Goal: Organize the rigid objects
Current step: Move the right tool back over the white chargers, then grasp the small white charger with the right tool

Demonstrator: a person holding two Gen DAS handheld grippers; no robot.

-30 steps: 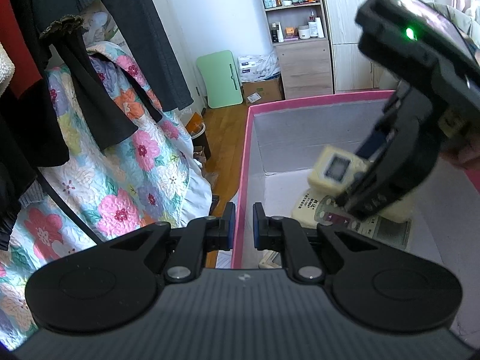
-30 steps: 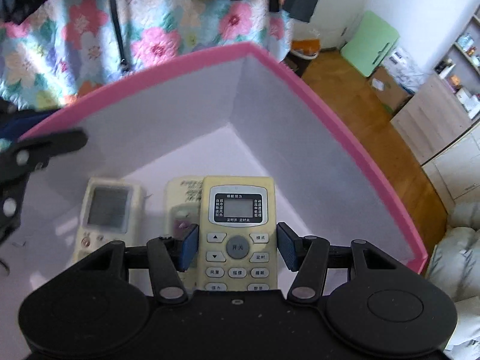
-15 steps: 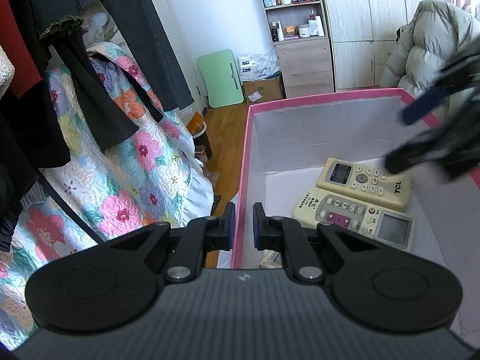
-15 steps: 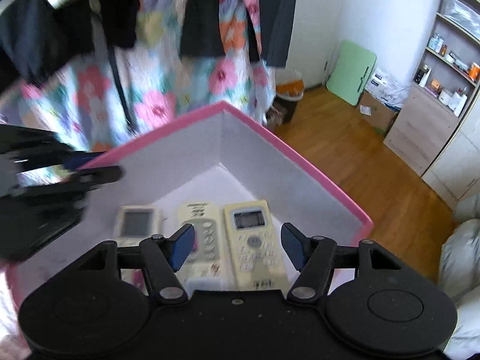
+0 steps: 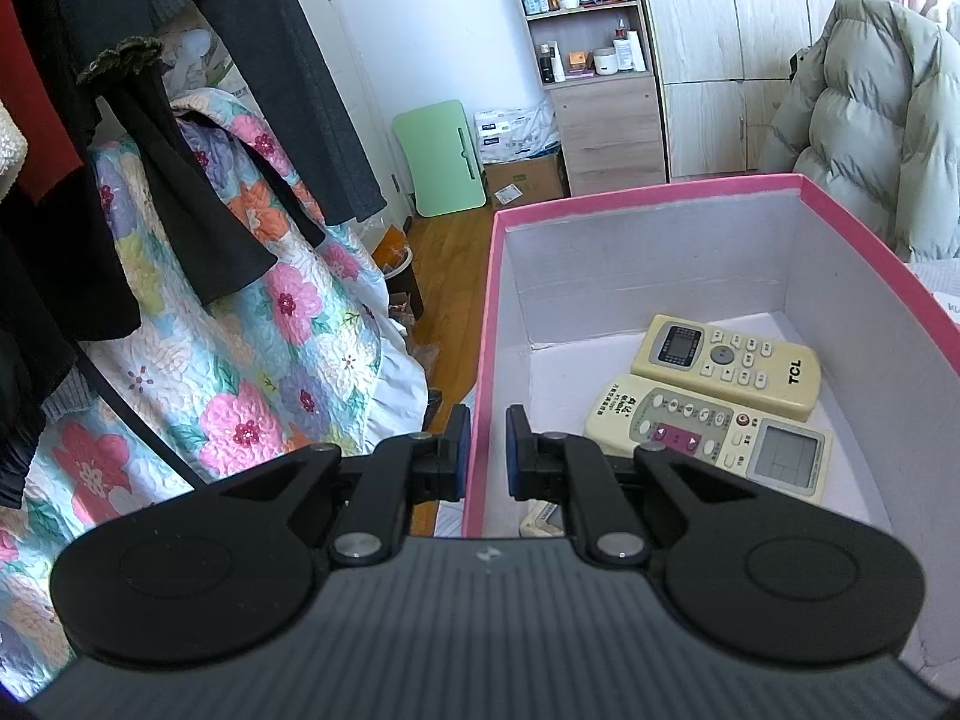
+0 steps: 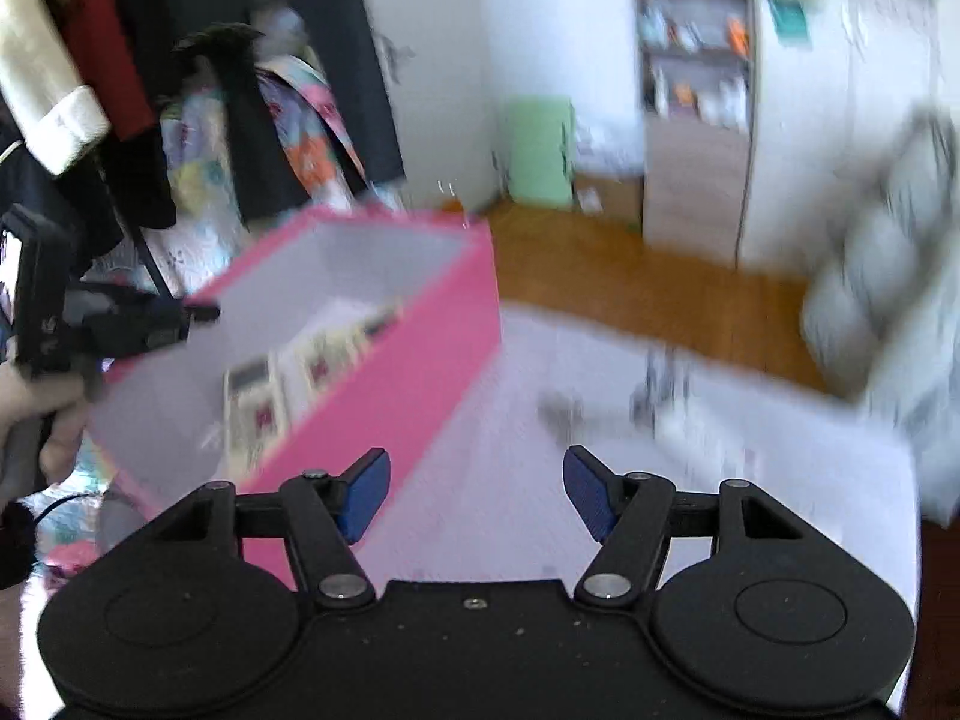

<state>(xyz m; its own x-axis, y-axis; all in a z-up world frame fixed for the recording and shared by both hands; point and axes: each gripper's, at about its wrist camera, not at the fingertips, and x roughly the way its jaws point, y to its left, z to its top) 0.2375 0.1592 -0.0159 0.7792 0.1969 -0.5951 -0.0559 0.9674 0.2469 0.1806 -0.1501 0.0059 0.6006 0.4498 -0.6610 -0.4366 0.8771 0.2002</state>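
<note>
A pink box [image 5: 660, 189] with white inner walls holds a cream TCL remote [image 5: 729, 363] and a second cream remote [image 5: 708, 441] side by side. A third remote [image 5: 540, 525] peeks out under my left gripper. My left gripper [image 5: 485, 450] is shut on the box's left wall. In the blurred right wrist view the pink box [image 6: 420, 360] lies to the left, its remotes [image 6: 312, 372] inside it. My right gripper [image 6: 474, 495] stands open and empty over a white surface [image 6: 510, 420] beside the box. The left gripper [image 6: 198, 313] shows at the box's far rim.
A floral quilt [image 5: 252, 360] and dark hanging clothes [image 5: 180, 180] fill the left. A grey puffer jacket [image 5: 870, 120] sits behind the box. Shelves [image 5: 588, 18], a green folding board [image 5: 444, 156] and wooden floor lie beyond. Blurred dark small things [image 6: 660, 384] rest on the white surface.
My right gripper let go of the TCL remote inside the box, pulled out to the right and left the left wrist view. The left gripper kept its hold.
</note>
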